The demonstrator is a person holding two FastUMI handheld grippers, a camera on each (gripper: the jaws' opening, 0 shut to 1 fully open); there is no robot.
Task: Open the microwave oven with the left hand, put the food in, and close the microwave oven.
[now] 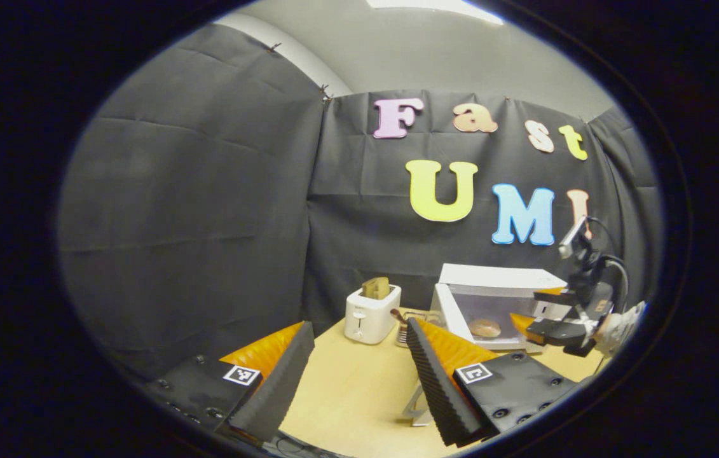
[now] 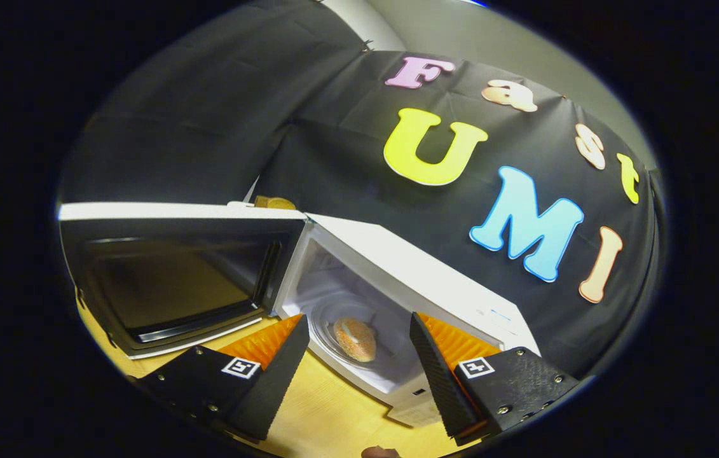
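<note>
- Your left claw (image 1: 359, 375) hovers over the wooden surface (image 1: 359, 388) with its fingers spread wide and nothing between them.
- Ahead of it and slightly to its left stands a white toaster (image 1: 370, 313) with a slice of bread (image 1: 376, 287) upright in its slot.
- Ahead and to its right sits the white microwave oven (image 1: 493, 302), its door (image 1: 451, 312) swung open toward the toaster.
- The food (image 1: 485, 328), a round browned bun, lies inside the oven cavity.
- Farther to the right, in the left gripper view, you see your right claw (image 1: 540, 324) in front of the oven opening, with a hand (image 1: 620, 324) behind it.
- Your right claw (image 2: 356, 375) likewise has its fingers apart and grips nothing; it points straight into the open cavity.
- The food (image 2: 355, 339) lies just beyond its fingertips, centred between them, on the round glass plate (image 2: 334, 318) inside the oven.
- The open door (image 2: 175, 280) stands to the left of this claw, dark window facing you, hinged at the cavity's left edge.
- The oven body (image 2: 423, 280) stretches away to the claw's right, and the surface (image 2: 327, 413) lies beneath the fingers.
</note>
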